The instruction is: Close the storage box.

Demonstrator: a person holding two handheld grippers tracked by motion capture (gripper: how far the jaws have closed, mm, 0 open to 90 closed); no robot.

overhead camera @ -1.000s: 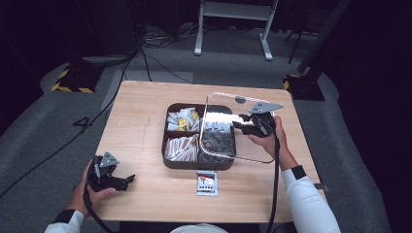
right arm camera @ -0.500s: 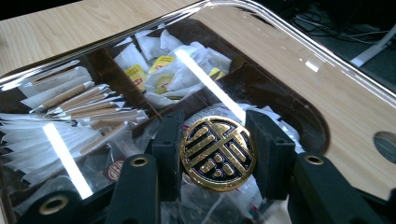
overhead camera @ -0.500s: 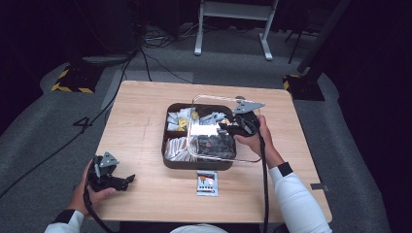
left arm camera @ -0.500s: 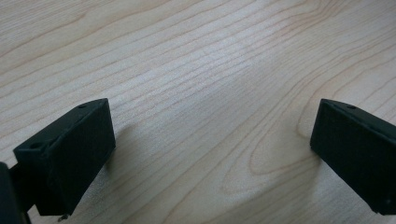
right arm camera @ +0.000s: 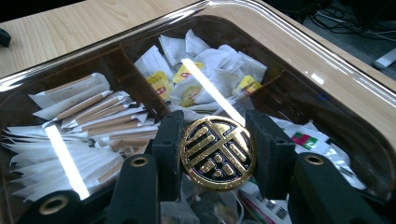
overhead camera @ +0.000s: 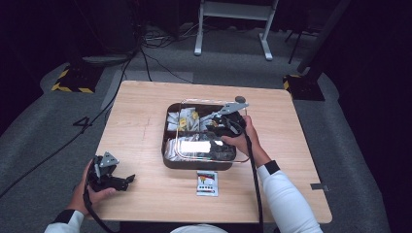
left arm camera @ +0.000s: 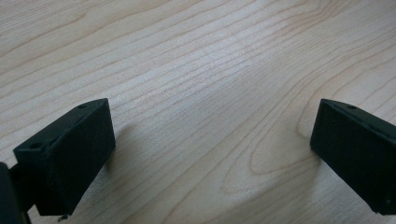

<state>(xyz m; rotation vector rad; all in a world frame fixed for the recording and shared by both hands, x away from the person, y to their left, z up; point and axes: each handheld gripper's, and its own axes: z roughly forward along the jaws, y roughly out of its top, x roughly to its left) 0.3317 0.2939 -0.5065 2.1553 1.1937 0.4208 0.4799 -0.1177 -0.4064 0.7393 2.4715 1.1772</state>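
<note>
Got my right gripper (right arm camera: 217, 154) clamped on the round gold-and-black knob (right arm camera: 218, 153) of the clear plastic lid (overhead camera: 212, 130), which sits over the dark compartment tray (overhead camera: 167, 158). My left gripper (left arm camera: 212, 151) rests wide apart on the wooden desk (overhead camera: 145, 131).

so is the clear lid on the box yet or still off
Not seated yet: the clear lid hangs over the dark box, skewed past its right rim, with the right gripper clamped on its gold knob.

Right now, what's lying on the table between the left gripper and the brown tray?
Nothing: in the high view, bare wooden table runs from the open left gripper to the brown tray. The small packet lies in front of the tray, off that stretch.
</note>
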